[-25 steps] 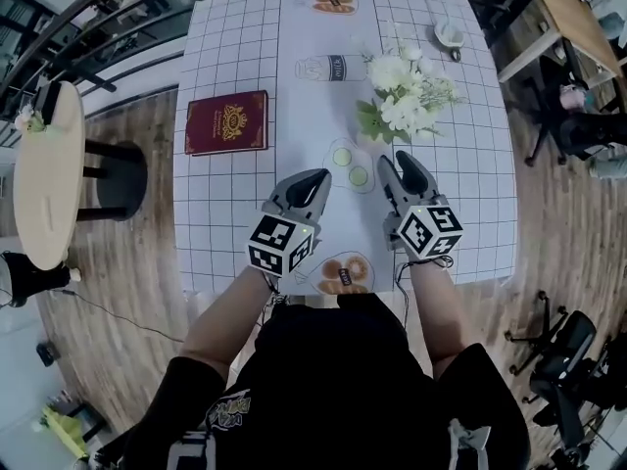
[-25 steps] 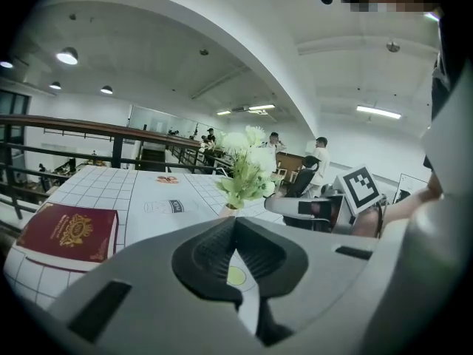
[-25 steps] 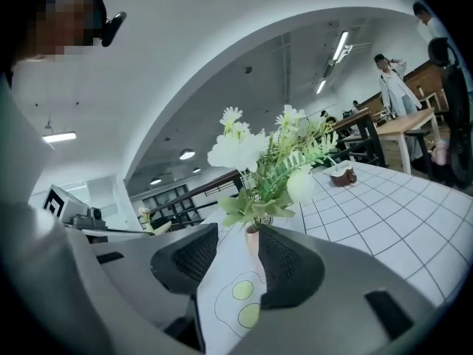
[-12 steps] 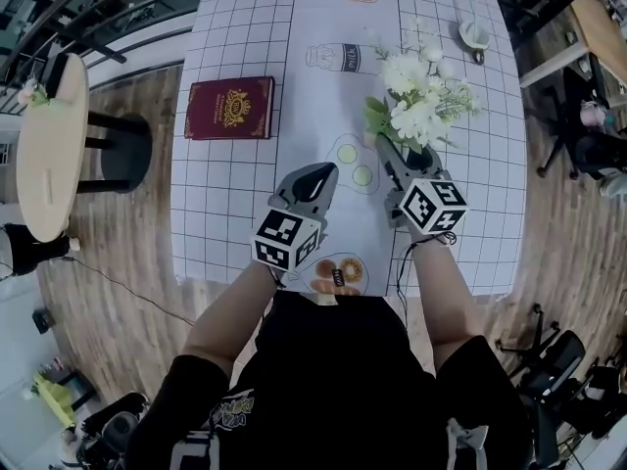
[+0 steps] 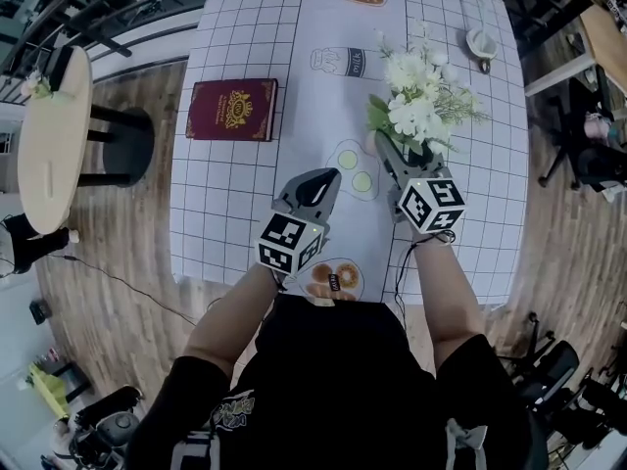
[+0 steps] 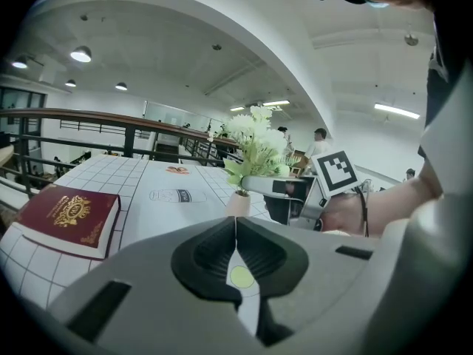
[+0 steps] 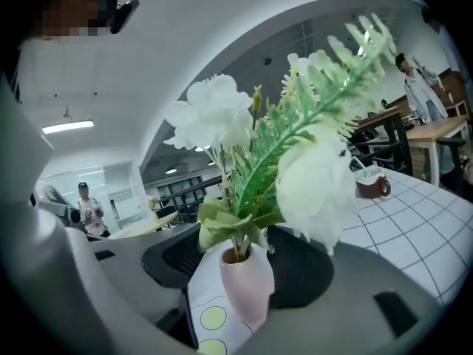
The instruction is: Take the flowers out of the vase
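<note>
A bunch of white flowers with green leaves (image 5: 419,104) stands in a small pink vase (image 7: 247,283) on the white gridded tablecloth (image 5: 245,194). My right gripper (image 5: 404,147) is open, one finger on each side of the vase, and a gap shows between each pad and the vase's wall. The blooms (image 7: 222,113) rise above the right gripper (image 7: 247,251) and hide its far finger in the head view. My left gripper (image 5: 315,186) hovers shut and holds nothing, left of the vase (image 6: 238,203). In the left gripper view its jaws meet at the left gripper's tip (image 6: 235,228).
A dark red book (image 5: 233,110) lies at the table's left side. A white cup (image 5: 480,43) sits at the far right corner. Printed pictures of a bottle (image 5: 338,62) and doughnuts mark the cloth. A round side table (image 5: 54,150) stands on the wooden floor to the left.
My right gripper has moved forward to the vase and its jaws have spread wide around it. The left gripper has sunk a little and stays shut.
</note>
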Motion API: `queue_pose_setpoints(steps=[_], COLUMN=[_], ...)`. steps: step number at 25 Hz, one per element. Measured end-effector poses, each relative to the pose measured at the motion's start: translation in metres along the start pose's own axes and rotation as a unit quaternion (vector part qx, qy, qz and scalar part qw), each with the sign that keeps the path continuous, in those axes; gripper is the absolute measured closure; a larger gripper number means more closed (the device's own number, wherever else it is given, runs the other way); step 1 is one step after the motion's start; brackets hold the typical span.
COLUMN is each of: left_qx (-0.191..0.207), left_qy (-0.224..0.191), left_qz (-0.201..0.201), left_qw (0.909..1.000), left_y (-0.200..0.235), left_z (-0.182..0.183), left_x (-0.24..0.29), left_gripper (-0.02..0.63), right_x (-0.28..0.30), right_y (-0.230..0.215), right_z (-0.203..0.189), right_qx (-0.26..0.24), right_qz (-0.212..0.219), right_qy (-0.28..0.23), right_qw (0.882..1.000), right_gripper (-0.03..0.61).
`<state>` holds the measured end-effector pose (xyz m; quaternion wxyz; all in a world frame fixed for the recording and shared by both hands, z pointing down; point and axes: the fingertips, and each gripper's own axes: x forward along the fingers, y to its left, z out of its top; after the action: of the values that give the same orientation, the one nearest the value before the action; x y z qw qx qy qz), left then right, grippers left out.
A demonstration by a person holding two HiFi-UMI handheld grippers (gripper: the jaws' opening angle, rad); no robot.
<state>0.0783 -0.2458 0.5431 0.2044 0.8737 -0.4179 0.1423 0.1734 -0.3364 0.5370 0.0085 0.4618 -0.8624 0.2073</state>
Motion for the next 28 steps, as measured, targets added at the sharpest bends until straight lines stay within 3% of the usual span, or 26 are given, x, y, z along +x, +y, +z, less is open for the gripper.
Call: queue_pose_setpoints(steps=[6,12,23,28], left_qx=[0.002,0.007,0.018,0.030], left_qy=[0.006,0.011,0.019,0.025], left_qz=[-0.004,-0.008,-0.012,-0.025], left_qw=[1.0000,0.9999,0.9996,0.9989], left_y=[0.000,0.000,0.003,-0.001], left_z=[-0.001,-0.002,-0.003,-0.004], left_x=[0.010,0.020,0.033,0.045], left_gripper=[0.604,0.604,0.603,0.488], right_x=[-0.007,-0.010,-0.015,-0.019], right_y=[0.001,0.005,0.009,0.007], right_z=[0.001,0.001,0.008,0.015], right_qx=[-0.027,-0.064,-0.061,-0.059], right_qz=[0.003,-0.006,-0.004,-0.006], right_qy=[-0.002,-0.006,-0.025,-0.036], right_qw=[1.000,0.998,0.998,0.998], right_gripper=[0.350,0.483,0.520,0.525])
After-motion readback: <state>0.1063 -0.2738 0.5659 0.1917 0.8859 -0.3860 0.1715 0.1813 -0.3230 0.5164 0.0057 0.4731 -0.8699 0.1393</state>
